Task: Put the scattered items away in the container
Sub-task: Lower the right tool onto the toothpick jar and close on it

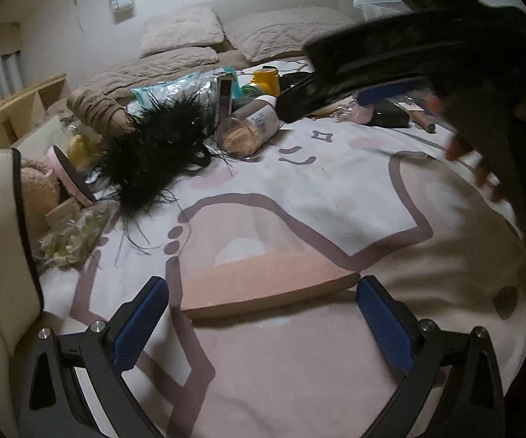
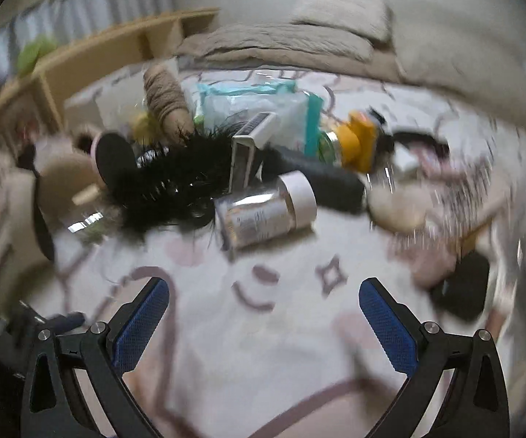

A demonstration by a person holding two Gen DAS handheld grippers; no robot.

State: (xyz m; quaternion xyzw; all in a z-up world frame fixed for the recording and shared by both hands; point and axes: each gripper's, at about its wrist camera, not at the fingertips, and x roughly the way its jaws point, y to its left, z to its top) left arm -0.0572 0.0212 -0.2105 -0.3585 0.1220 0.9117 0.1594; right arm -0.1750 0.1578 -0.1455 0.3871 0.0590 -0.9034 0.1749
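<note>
While hovering with jaws spread wide and empty, left gripper [image 1: 263,314] over the flat pink box [image 1: 263,284] on the bedspread [image 1: 336,189], right gripper [image 2: 263,314] facing the toppled jar [image 2: 263,211]: probably approach stage, closing on the box next, container unidentified.

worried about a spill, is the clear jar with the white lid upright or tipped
Tipped: the jar lies on its side on the bedspread, white lid still on.

Beige pillows [image 1: 182,33] lie behind a wooden shelf [image 2: 91,62] and curtain [image 2: 80,3].
</note>
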